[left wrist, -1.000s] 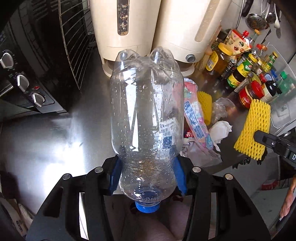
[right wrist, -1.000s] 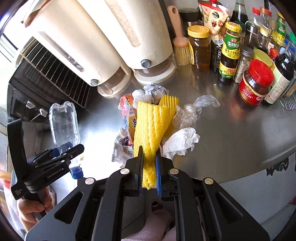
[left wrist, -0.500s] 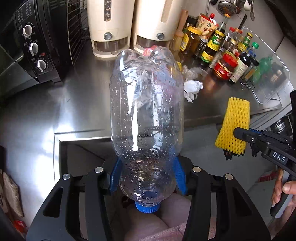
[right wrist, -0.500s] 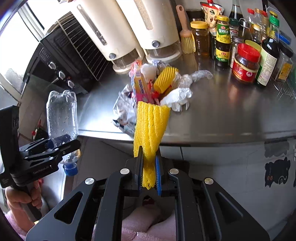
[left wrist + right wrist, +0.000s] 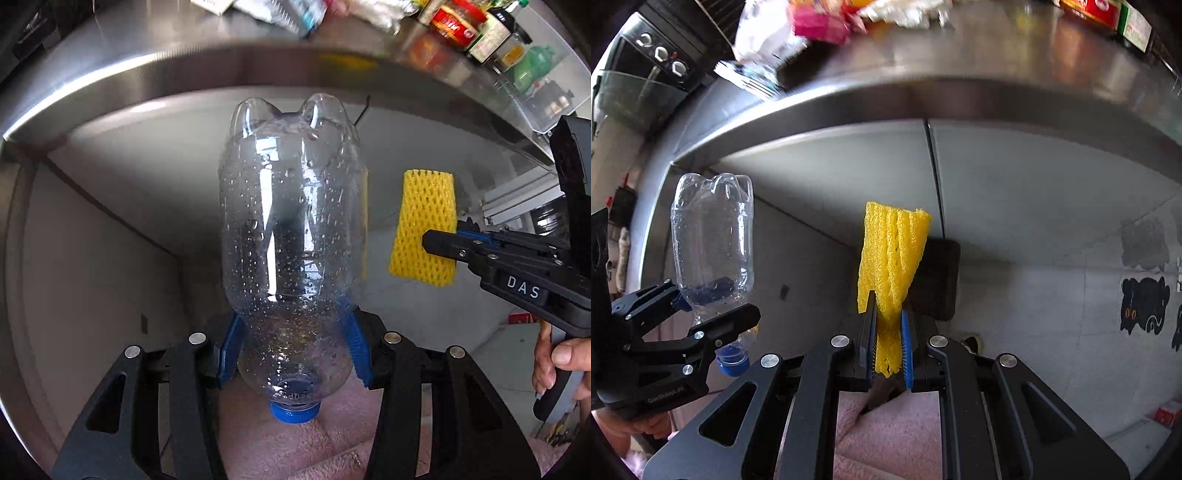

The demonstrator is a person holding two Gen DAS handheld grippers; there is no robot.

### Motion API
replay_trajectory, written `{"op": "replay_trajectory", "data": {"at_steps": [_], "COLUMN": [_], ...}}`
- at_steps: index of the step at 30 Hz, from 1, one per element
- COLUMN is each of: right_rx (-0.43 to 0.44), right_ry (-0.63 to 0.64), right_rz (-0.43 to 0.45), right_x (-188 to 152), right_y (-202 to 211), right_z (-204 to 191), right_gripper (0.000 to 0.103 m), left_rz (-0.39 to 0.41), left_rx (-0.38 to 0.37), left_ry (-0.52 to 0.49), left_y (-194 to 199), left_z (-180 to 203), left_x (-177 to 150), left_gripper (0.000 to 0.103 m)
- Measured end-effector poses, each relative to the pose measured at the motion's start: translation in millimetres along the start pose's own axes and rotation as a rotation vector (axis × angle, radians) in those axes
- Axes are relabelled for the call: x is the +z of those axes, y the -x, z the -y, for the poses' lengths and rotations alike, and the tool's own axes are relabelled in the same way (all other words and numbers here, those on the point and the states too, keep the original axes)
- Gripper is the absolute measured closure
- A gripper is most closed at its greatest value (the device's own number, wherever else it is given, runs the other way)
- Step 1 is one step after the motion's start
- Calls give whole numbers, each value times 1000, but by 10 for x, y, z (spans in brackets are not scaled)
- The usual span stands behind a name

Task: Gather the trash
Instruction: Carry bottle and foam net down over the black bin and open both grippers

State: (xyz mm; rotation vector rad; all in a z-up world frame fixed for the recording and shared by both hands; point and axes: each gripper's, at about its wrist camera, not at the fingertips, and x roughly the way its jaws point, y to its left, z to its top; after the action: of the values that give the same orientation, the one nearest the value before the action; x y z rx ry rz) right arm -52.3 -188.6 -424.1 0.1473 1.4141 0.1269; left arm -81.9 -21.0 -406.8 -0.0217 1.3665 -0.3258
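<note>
My left gripper (image 5: 293, 350) is shut on a clear plastic bottle (image 5: 291, 229) with a blue cap (image 5: 294, 410), gripped near its neck, base pointing away from me. The same bottle (image 5: 711, 243) and left gripper (image 5: 713, 310) show at the left of the right wrist view. My right gripper (image 5: 888, 339) is shut on a yellow foam fruit net (image 5: 892, 258), which sticks out past the blue pads. That net (image 5: 424, 225) and right gripper (image 5: 443, 240) appear at the right of the left wrist view. Both grippers hang below the steel counter's front edge (image 5: 886, 96).
Wrappers and crumpled plastic (image 5: 812, 22) lie on the counter above, beside a black oven (image 5: 657, 55). Sauce jars and bottles (image 5: 480, 26) stand at the counter's right. Pale cabinet doors (image 5: 1015, 206) fill the background. A pink fuzzy surface (image 5: 886, 435) lies below. A hand (image 5: 561, 365) grips the right handle.
Both grippers have dropped from above the counter to below its front edge, carrying the bottle and the foam net. The counter's trash now sits at the top of both views.
</note>
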Motion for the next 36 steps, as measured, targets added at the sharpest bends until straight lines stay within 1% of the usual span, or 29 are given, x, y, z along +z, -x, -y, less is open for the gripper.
{"op": "replay_trajectory", "data": {"at_steps": [3,6,9,13,17,21,23,25,29,30,32,33,34,35,36], "right_rx": [4,2,7,37,51,55,50,44,31,20,8,3,-1,-4,-7], "right_ry": [-42,-63,-104,-161,-202,-212,-208,-209,-200,-192,-173,-163,-156,-155,-156], "right_rz": [-34,-41,-47,-84,-127,-148,-152,-155,-153,-153,-150,-140,-133,-131,-128], "right_x": [-5,10,29,27,40,102,123,81,137,143,167,182,193,198,208], "right_y": [-325,-604,-880,-1328,-1714,-1907,-1967,-1969,-1982,-1978,-1948,-1922,-1896,-1875,-1854], "right_z": [129,222,320,438,480,504,450,518,499,458,390,368,345,328,323], "right_gripper": [90,90,90,90,90,88,88,88,87,85,63,47,47,47,47], "left_rz": [-58,-89,-92,-113,-152,-179,-184,-194,-205,-205,-207,-203,-199,-196,-193], "left_rx": [6,20,24,-2,33,24,30,40,53,54,63,66,67,69,71], "left_ry": [35,34,38,82,54,73,69,65,65,68,71,69,69,69,71], "left_y": [-435,-788,-1047,-1364,-1694,-1893,-1967,-2016,-2025,-2018,-2012,-1999,-1989,-1970,-1949], "left_z": [-102,-158,-225,-358,-347,-332,-312,-278,-267,-260,-283,-286,-294,-294,-315], "left_x": [0,7,10,26,29,77,102,113,130,144,144,150,156,164,172], "left_gripper": [56,56,56,56,56,56,56,56,56,56,56,55,54,49,46]}}
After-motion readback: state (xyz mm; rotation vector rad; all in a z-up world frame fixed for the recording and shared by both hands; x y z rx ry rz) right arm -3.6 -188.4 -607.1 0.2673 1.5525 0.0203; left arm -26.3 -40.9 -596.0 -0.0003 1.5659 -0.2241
